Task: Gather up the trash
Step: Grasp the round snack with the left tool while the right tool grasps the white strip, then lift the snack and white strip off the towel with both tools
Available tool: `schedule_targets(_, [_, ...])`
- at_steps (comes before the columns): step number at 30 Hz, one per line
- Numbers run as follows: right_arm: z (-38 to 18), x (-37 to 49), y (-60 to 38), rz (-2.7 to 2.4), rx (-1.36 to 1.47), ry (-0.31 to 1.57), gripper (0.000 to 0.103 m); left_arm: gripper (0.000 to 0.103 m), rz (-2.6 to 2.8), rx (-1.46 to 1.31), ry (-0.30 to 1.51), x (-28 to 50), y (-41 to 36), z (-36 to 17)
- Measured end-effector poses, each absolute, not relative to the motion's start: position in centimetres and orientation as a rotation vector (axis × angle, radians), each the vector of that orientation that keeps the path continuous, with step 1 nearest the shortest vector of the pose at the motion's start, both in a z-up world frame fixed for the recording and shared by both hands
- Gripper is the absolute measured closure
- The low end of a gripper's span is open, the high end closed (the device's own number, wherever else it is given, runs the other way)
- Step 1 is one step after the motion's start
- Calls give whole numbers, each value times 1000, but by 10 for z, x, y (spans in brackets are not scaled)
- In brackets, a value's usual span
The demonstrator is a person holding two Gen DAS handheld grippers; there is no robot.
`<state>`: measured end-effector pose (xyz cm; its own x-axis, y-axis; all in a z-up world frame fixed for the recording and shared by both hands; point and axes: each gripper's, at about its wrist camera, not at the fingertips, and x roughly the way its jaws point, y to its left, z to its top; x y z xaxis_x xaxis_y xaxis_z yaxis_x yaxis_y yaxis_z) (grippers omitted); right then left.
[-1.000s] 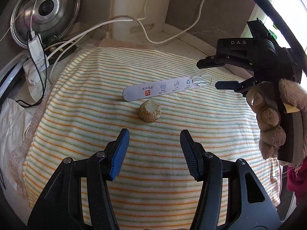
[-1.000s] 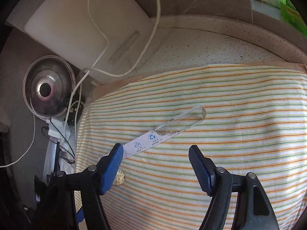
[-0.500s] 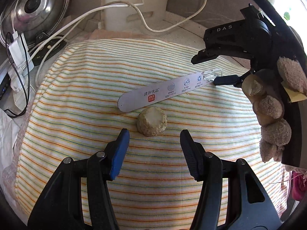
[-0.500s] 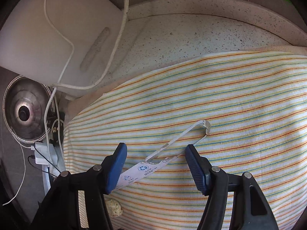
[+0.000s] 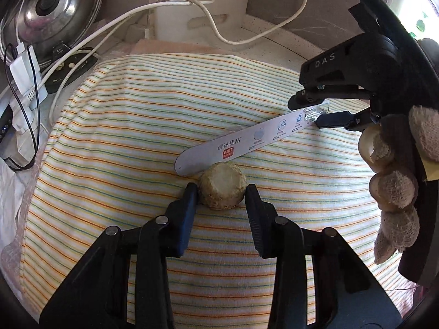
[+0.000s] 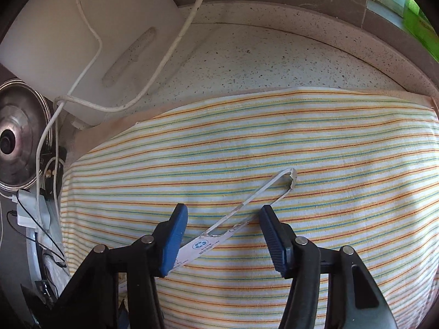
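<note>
Left-wrist footage shows, going left to right from the striped orange, green and yellow cloth (image 5: 131, 126) as landmark: a round steel pot lid (image 5: 52, 8) and white charger plugs with cables (image 5: 23, 82) beyond its far-left edge, then on the cloth's middle a stubby round beige vegetable-stem scrap (image 5: 222, 189) lying just in front of the rounded end of a long white printed packaging strip (image 5: 238, 145). The left gripper (image 5: 222, 192) brackets the scrap, its jaws narrowed to either side, the left pad touching or nearly so, the right with a sliver of gap; the scrap rests on the cloth, not lifted. Further right, the right gripper (image 5: 318, 112), held by a gloved hand (image 5: 392, 164), straddles the strip's torn clear end. In the right-wrist view its blue pads (image 6: 175, 235) stand wide apart either side of the strip (image 6: 205, 244), not yet closed. Judging by this, collection is at an early stage: both pieces lie on the cloth, each lined up for a pinch, and no bin or bag is visible.
</note>
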<state>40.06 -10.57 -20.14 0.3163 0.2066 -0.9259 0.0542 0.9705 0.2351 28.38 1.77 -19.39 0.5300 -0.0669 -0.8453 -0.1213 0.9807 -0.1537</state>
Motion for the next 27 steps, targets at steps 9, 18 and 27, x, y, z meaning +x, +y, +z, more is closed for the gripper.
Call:
schedule_targets(9, [-204, 401, -139, 116, 340, 1259, 78, 68, 22, -212, 1008, 242, 26, -187])
schedule_targets(18, [-204, 392, -164, 192, 544, 1256, 92, 68, 78, -241, 984, 206, 43, -175])
schedule_targets(27, [-172, 368, -165, 304, 580, 1168, 97, 68, 100, -231, 942, 179, 52, -156])
